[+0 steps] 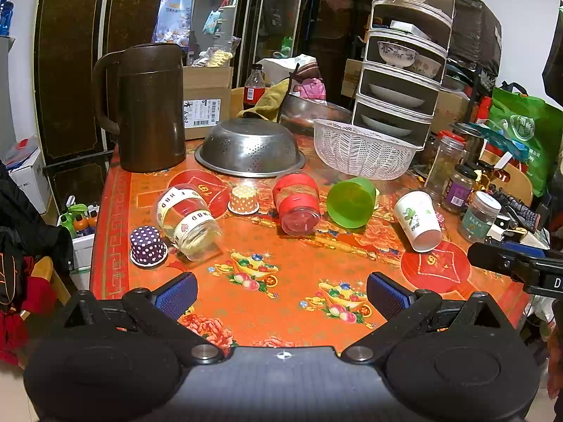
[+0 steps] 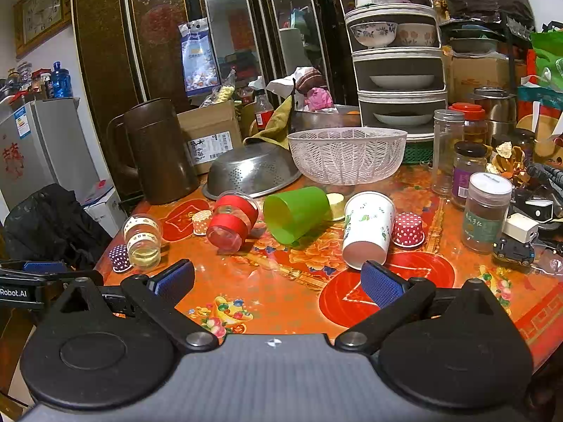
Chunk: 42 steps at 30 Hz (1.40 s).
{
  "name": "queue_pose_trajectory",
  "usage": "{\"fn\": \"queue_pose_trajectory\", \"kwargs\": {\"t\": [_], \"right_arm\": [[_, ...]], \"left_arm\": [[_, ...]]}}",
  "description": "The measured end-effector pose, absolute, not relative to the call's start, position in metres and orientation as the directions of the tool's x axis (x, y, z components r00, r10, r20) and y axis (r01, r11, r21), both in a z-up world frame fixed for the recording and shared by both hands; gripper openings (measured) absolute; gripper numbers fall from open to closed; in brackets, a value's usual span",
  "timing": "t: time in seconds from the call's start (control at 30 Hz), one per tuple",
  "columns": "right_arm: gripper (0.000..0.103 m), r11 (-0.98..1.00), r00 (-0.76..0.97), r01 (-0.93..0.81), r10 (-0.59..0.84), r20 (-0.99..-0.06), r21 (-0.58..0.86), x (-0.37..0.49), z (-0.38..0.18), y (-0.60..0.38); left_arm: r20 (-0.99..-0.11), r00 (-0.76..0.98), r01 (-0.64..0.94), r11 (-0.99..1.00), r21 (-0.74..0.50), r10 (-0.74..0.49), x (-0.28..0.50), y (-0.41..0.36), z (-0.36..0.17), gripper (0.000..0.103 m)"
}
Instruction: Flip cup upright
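Several cups lie on their sides on the orange table: a clear glass with lettered bands, a red-banded glass, a green plastic cup and a white paper cup. My left gripper is open and empty, above the table's near edge in front of the glasses. My right gripper is open and empty; its right finger is just in front of the white cup's mouth. The right gripper's body shows in the left wrist view.
Small dotted paper cups stand upside down: purple, orange, red. Behind are a brown jug, a steel colander, a white basket, and jars at right.
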State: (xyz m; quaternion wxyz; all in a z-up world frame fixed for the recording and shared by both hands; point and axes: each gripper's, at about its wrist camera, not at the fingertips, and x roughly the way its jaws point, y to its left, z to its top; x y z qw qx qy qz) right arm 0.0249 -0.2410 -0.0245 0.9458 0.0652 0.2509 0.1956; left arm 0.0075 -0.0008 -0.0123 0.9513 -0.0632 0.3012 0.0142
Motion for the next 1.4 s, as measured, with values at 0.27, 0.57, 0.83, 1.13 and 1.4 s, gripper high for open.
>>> {"fn": "queue_pose_trajectory", "kwargs": {"t": [0.27,0.57,0.83,1.13,1.4], "right_arm": [[0.102,0.912,0.793,-0.344,0.410,-0.450,0.223,0.0255,-0.0249,-0.2395],[0.102,0.910,0.792,-0.348,0.413,-0.450,0.223,0.0250,-0.0249,-0.2401],[0.102,0.910,0.791,-0.349,0.415,-0.449,0.225,0.0248,-0.0242,-0.2398],[0.102,0.909,0.792,-0.351,0.416,-0.448,0.224,0.0244,-0.0246,-0.2392],[0.102,0.909,0.790,-0.351,0.416,-0.450,0.225,0.0234,-0.0260,-0.2376]], "left_arm": [[-0.575,0.818,-0.067,0.991,-0.114,-0.011,0.0073,0.0002,-0.0123,0.103],[-0.574,0.819,-0.068,0.991,-0.114,-0.010,0.0083,-0.0001,-0.0121,0.103],[-0.574,0.819,-0.068,0.991,-0.115,-0.011,0.0084,-0.0003,-0.0121,0.103],[-0.574,0.819,-0.069,0.991,-0.116,-0.010,0.0078,-0.0005,-0.0121,0.103],[-0.575,0.818,-0.070,0.991,-0.117,-0.010,0.0072,0.0001,-0.0126,0.103]]}}
